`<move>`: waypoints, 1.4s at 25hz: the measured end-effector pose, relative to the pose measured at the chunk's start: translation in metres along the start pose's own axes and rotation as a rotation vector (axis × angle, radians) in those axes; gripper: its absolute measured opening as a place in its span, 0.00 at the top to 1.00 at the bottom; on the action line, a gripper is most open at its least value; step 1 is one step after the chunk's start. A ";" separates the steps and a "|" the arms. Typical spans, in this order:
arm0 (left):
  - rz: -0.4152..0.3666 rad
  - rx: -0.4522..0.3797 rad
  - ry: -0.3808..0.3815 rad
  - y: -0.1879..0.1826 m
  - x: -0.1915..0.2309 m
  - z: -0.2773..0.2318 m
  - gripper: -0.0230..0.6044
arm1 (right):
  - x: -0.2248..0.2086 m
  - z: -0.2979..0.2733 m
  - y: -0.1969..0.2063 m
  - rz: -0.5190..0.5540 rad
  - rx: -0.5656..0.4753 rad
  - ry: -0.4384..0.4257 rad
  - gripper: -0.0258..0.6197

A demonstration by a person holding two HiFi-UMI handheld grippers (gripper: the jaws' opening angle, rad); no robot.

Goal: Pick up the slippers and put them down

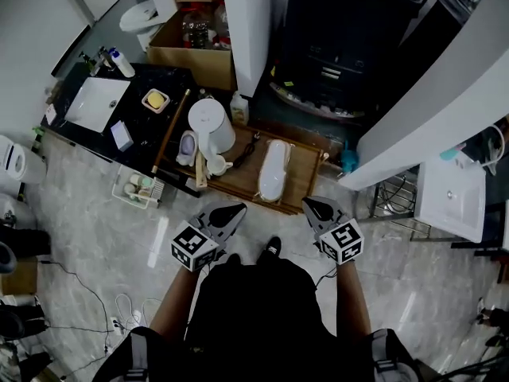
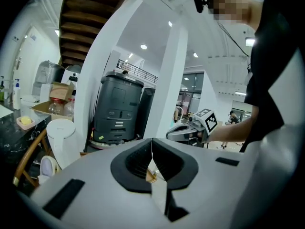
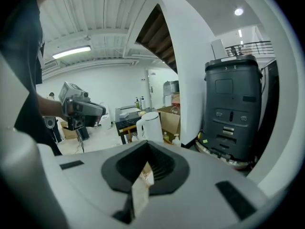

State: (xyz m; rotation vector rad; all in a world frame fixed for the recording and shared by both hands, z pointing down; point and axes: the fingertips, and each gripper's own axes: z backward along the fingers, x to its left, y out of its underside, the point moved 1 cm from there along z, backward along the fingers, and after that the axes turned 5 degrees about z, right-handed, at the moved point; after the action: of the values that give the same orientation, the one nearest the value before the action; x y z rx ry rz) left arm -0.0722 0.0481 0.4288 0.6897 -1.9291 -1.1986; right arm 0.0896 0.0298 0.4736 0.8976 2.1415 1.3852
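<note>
slipper on wooden tray; left of it we see cups in a basket; left gripper and right gripper jaws together, empty.

White slipper on wooden table

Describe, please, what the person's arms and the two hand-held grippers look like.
The left hand-held gripper and right hand-held gripper are alike: light grey wedge-shaped shells tapering to black-lined jaws, each carrying a white cube printed with black square markers. The person wears a black short-sleeved top, forearms uncovered.
</note>
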 end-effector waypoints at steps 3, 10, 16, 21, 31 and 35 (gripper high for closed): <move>0.014 0.000 -0.041 0.003 0.001 0.000 0.94 | -0.002 -0.007 0.001 0.012 -0.007 -0.039 0.95; 0.015 0.021 -0.043 0.000 0.005 -0.020 0.94 | -0.022 -0.007 0.002 -0.017 -0.025 -0.027 0.95; 0.033 0.043 0.032 0.002 0.020 -0.049 0.94 | -0.034 -0.010 0.013 -0.034 0.024 0.019 0.95; 0.066 0.099 0.107 0.017 0.044 -0.069 0.94 | -0.034 -0.021 0.013 -0.037 0.060 0.058 0.95; 0.106 0.175 0.251 0.045 0.079 -0.083 0.94 | -0.028 -0.057 0.022 -0.087 0.105 0.135 0.95; 0.102 0.212 0.266 0.052 0.086 -0.085 0.94 | -0.021 -0.066 0.027 -0.113 0.118 0.118 0.95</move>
State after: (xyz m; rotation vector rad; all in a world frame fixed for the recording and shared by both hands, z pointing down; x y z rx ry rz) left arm -0.0554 -0.0378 0.5270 0.8073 -1.8552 -0.8033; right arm 0.0688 -0.0190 0.5251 0.7409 2.3450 1.2976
